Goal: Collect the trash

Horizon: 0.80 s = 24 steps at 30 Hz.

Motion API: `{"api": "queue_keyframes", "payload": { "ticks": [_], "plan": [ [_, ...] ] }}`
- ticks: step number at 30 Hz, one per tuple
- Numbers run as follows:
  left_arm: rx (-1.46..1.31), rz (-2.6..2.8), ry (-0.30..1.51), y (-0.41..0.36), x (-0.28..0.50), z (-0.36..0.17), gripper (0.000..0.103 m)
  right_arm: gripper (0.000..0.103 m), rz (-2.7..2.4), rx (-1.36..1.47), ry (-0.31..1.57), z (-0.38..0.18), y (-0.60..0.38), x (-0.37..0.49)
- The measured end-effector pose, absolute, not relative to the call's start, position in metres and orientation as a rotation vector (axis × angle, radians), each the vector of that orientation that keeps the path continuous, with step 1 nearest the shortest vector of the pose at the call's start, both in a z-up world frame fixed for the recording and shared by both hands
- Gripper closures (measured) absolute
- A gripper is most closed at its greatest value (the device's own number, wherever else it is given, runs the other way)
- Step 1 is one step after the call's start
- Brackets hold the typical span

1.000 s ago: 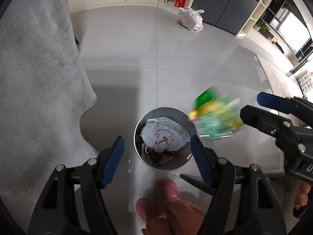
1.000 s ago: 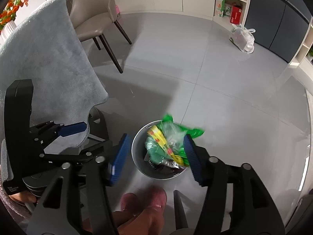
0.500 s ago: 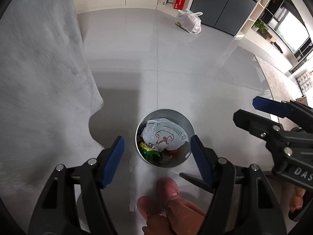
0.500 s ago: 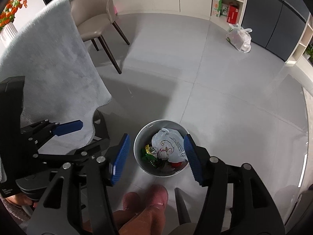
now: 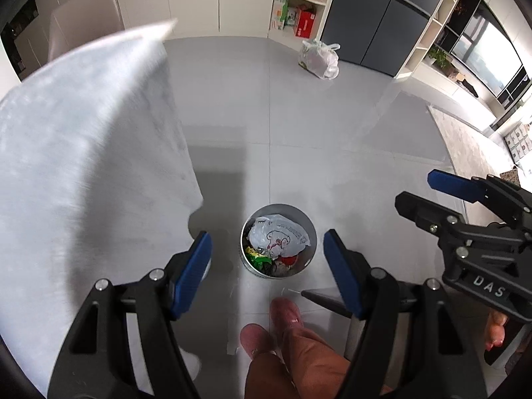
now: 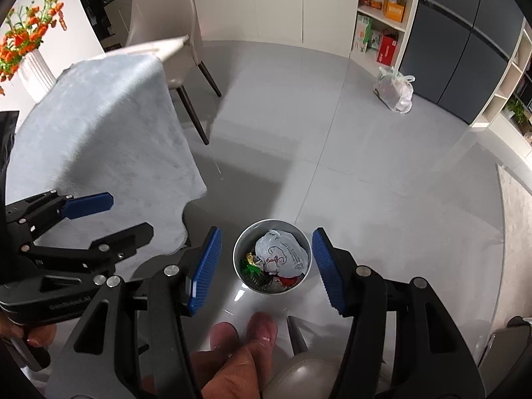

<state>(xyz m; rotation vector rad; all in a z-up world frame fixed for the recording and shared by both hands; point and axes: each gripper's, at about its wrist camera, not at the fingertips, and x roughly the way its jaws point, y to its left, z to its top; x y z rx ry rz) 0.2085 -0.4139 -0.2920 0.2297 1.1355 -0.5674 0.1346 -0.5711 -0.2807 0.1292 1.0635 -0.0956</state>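
Observation:
A round metal bin [image 5: 310,232] stands on the grey floor below both grippers; it also shows in the right wrist view [image 6: 240,249]. Inside lie a white plastic bag [image 5: 279,239], a green wrapper [image 5: 257,258] and other scraps; the bag also shows in the right wrist view [image 6: 282,254]. My left gripper [image 5: 267,274] is open and empty, high above the bin. My right gripper [image 6: 266,264] is open and empty, also above the bin. Each gripper appears in the other's view, the right [image 5: 465,219] and the left [image 6: 66,229].
A table with a grey-blue cloth [image 6: 99,133] is on the left, with a beige chair [image 6: 166,33] behind it. A tied plastic bag [image 6: 395,89] sits on the floor by the shelves. The person's pink slippers [image 6: 246,332] stand just before the bin.
The green and yellow wrapper fell from my right gripper into the bin. Both grippers then rose higher above the bin, staying open.

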Motion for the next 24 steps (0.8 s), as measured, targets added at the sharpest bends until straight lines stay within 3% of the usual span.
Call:
{"api": "queue_keyframes", "payload": {
  "ticks": [13,24],
  "plan": [
    [0.160,-0.519,1.075,-0.393,0.190,-0.215,0.029,0.047,-0.047,0.058,1.060,-0.201,-0.548,0.124],
    [-0.005,-0.257,1.010,-0.297,0.171,-0.160,0.026,0.047,0.266,-0.111,1.029,-0.151,-0.454,0.156]
  ]
}}
